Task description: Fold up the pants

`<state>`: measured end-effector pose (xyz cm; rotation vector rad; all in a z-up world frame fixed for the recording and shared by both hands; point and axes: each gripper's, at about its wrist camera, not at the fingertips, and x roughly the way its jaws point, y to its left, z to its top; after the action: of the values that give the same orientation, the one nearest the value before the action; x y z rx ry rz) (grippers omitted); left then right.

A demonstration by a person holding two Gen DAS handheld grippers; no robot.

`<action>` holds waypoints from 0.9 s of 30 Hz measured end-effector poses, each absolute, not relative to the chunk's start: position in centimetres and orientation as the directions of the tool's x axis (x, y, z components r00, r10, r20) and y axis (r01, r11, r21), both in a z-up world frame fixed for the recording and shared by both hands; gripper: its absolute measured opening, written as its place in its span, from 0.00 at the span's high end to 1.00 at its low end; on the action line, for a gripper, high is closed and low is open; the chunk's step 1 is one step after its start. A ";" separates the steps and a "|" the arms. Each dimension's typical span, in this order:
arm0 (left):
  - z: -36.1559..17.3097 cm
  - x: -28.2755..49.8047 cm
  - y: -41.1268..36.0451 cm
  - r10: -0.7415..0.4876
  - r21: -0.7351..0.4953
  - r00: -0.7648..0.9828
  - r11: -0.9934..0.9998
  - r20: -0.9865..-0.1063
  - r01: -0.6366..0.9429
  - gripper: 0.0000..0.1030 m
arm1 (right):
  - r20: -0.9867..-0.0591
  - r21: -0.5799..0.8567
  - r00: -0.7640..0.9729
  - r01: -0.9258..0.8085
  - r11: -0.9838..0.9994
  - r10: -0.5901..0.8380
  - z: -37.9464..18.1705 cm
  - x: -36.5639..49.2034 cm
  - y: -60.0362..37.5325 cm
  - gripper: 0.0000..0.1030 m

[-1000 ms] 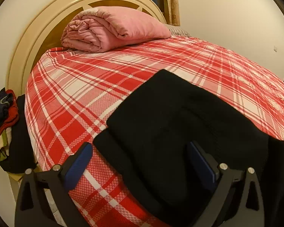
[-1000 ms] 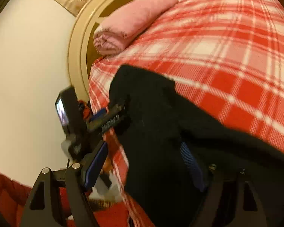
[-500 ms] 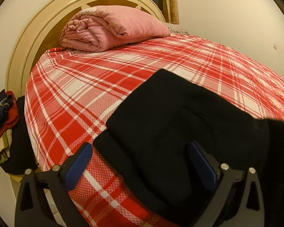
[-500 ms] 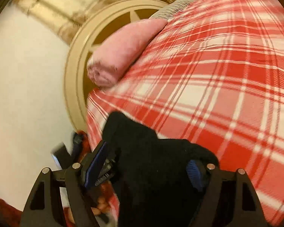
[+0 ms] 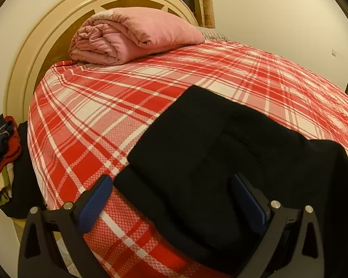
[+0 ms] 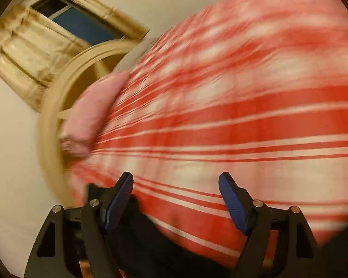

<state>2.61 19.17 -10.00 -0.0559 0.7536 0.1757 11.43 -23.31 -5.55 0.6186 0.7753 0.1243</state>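
The right gripper (image 6: 175,200) has swung away from the black pants (image 5: 211,162) — a second ago dark cloth filled the space between its jaws, and now only a low strip of it shows at the bottom of the right wrist view, the jaws standing wide over the plaid bedspread (image 6: 255,120) with nothing between them. The view has tipped up to take in the window (image 6: 81,26) and curtain (image 6: 32,53), all smeared by motion. Over on the left — more black cloth has piled up along the pants' right edge.
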 end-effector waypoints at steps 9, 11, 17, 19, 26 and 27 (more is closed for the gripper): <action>-9.9 2.5 18.9 0.157 0.025 0.709 0.981 -0.688 -0.194 0.00 | -0.813 0.284 0.565 0.599 0.749 -0.143 -4.9 4.5 -34.0 0.26; -9.9 2.5 18.7 0.166 0.035 0.710 0.980 -0.684 -0.195 0.00 | -0.837 0.251 0.523 0.630 0.735 -0.162 -6.3 5.4 -35.0 0.26; -9.7 2.6 18.4 0.184 0.079 0.715 0.981 -0.674 -0.178 0.00 | -0.895 0.039 0.346 0.690 0.723 -0.282 -8.9 7.4 -34.3 0.60; -9.7 2.6 18.4 0.184 0.081 0.716 0.981 -0.673 -0.177 0.00 | -0.897 0.074 0.359 0.695 0.715 -0.256 -8.3 6.4 -35.3 0.94; -9.7 2.6 18.5 0.177 0.059 0.709 0.980 -0.683 -0.188 0.00 | -0.707 0.505 0.704 0.573 0.646 -0.071 -4.3 -4.0 -37.3 0.95; -9.7 2.7 18.6 0.175 0.054 0.707 0.980 -0.685 -0.190 0.00 | -0.667 0.538 0.741 0.554 0.635 -0.082 -3.7 -6.3 -36.6 0.95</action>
<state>2.65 18.58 -9.70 -0.0211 0.7590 0.2030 -6.30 -36.64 -3.69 0.8090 0.6479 -0.3939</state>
